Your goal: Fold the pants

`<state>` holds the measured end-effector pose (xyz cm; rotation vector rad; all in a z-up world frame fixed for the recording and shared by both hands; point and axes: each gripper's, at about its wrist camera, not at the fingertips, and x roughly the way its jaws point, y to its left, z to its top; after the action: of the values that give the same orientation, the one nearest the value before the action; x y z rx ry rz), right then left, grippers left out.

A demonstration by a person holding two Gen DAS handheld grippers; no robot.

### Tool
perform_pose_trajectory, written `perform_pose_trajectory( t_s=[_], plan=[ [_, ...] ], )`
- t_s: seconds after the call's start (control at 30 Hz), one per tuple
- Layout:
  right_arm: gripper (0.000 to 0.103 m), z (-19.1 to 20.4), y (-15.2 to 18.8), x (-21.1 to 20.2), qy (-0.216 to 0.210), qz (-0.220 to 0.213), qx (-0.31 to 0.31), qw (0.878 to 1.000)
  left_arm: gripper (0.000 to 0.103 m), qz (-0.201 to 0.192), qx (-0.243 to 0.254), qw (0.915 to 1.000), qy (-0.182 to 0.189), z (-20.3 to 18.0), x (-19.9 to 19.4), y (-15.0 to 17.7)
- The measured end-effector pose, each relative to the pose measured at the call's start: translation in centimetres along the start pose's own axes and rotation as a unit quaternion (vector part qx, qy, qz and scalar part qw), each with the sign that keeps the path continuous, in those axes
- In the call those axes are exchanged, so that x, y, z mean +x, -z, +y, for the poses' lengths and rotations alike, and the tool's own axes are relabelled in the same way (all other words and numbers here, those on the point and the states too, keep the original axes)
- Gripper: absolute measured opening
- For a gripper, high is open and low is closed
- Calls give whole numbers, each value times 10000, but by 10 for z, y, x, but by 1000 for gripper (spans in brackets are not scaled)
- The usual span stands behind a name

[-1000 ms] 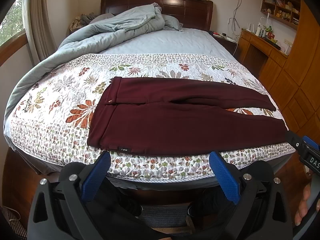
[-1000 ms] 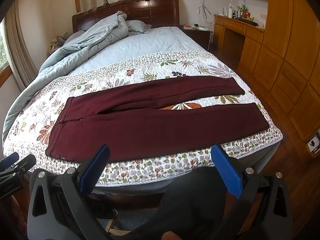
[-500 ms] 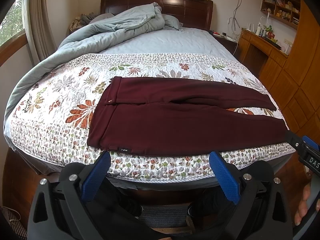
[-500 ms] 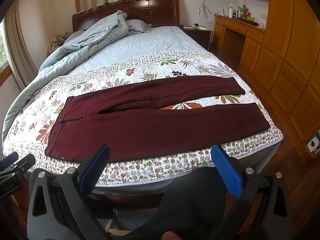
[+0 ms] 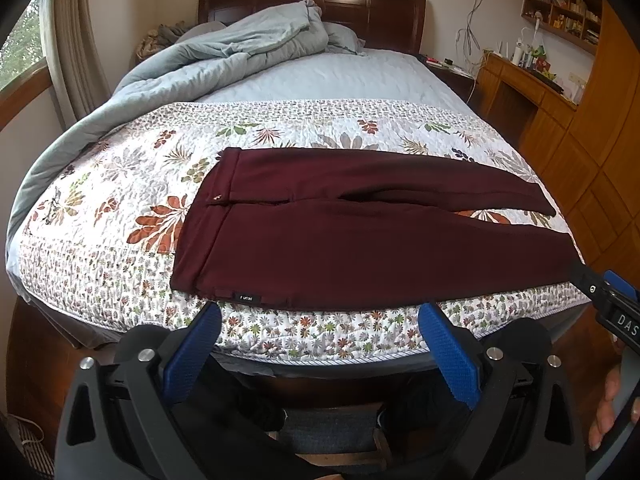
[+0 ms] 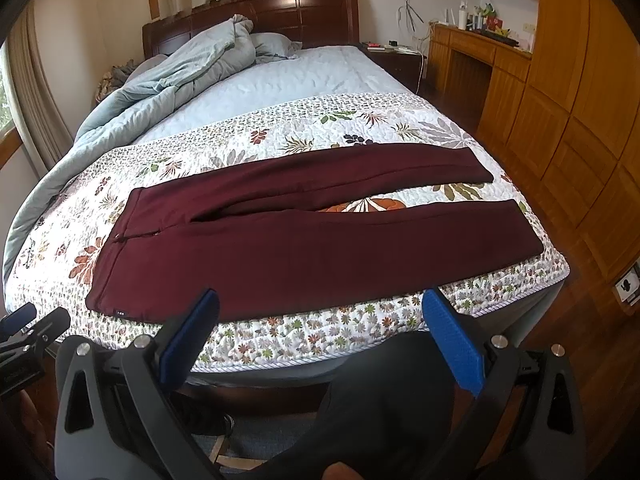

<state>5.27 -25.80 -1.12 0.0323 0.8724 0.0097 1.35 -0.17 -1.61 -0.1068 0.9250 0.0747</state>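
The maroon pants (image 5: 360, 236) lay flat and unfolded across the floral quilt (image 5: 120, 184) near the foot of the bed, waistband to the left and the two legs running to the right, slightly parted. The left gripper (image 5: 320, 354) and the right gripper (image 6: 320, 344) were held short of the mattress edge, each with its blue pads spread wide apart, gripping nothing and clear of the fabric.

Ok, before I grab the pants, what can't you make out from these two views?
- Label on the pants: text too small, left wrist view.
- Near leg's cuff: hidden behind the right gripper, left wrist view.
- Bed's front base: blocked by the left gripper, jaws open.
- Desk clutter: too small, right wrist view.
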Motion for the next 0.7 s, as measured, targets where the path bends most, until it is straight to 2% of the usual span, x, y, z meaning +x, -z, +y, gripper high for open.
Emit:
perform_pose_trajectory(
  t_s=[0.33,0.37,0.4,0.43,0.5,0.53,0.6,0.7],
  plan=[
    [101,0,-1,14,23,90,-63,9999,99,94,165,9998,-30,0,18,1],
    [101,0,-2,15,-31,72,-131,9999,99,140,282,9993,208,1,26,3],
    [101,-2,-5,14,-291,-92,-225,9993,99,283,401,9969,617,5,39,6],
    [101,-6,-8,10,-540,-334,-257,9976,99,478,462,9931,971,11,51,9],
    [101,-20,-12,8,-1037,-1119,-403,9875,99,1161,533,9800,1524,30,85,13],
    [101,-21,-14,15,-987,-1068,-537,9879,99,1257,528,9777,1597,39,93,13],
    [101,-22,-19,43,-780,-513,-828,9922,99,1419,526,9766,1530,68,113,5],
    [101,-34,-21,71,-889,-222,-722,9932,99,1765,351,9719,1514,112,137,-21]
  ],
)
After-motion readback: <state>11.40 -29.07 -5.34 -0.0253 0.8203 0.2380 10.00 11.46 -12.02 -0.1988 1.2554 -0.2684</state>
